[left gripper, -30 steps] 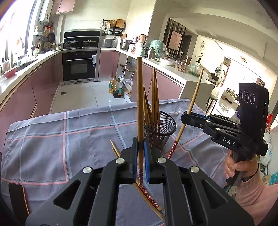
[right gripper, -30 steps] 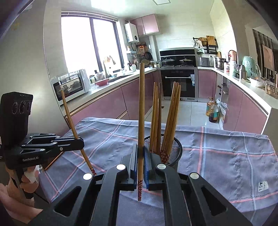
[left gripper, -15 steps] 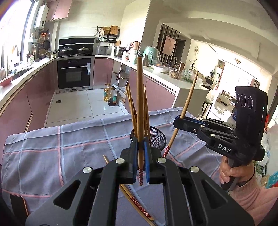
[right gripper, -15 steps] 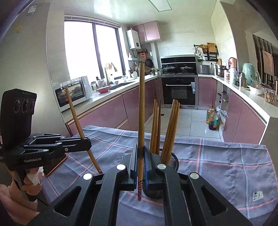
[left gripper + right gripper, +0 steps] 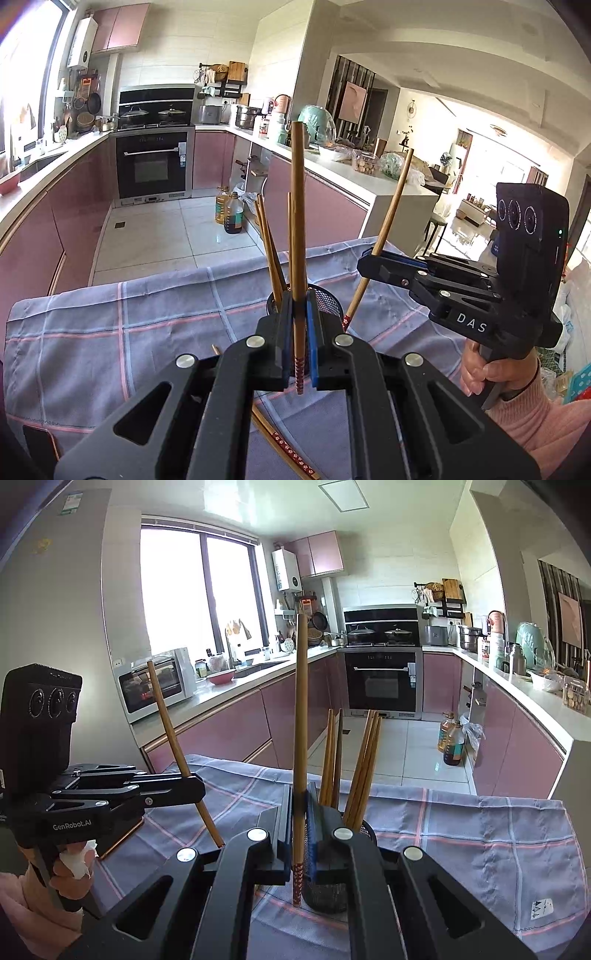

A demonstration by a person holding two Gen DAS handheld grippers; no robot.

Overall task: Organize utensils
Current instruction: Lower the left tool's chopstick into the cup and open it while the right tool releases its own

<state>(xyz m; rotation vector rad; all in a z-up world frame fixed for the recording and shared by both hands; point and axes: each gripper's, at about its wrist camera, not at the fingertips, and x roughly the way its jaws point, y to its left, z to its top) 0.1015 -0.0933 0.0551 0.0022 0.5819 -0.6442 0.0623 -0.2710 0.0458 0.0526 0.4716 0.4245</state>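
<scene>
In the left wrist view my left gripper [image 5: 297, 332] is shut on one wooden chopstick [image 5: 297, 236], held upright with its red patterned tip hanging just below the pads. Right behind it stands the black mesh holder [image 5: 330, 301] with several chopsticks in it. My right gripper [image 5: 371, 258], off to the right, is shut on a second chopstick [image 5: 389, 225] that leans beside the holder. In the right wrist view my right gripper [image 5: 301, 819] clamps its upright chopstick [image 5: 301, 720] just left of the holder [image 5: 328, 901]. The left gripper [image 5: 195, 792] grips its chopstick [image 5: 171, 731] at the left.
A grey-blue checked cloth [image 5: 147, 332] covers the table. Two loose chopsticks [image 5: 284, 448] lie on it under my left gripper. A dark board with a copper edge [image 5: 123, 832] sits at the cloth's left side. Beyond the table's far edge are kitchen floor and pink cabinets.
The left gripper has risen and swung with its chopstick, so the holder now sits straight behind its fingers instead of to the right. In the right wrist view the holder has dropped lower.
</scene>
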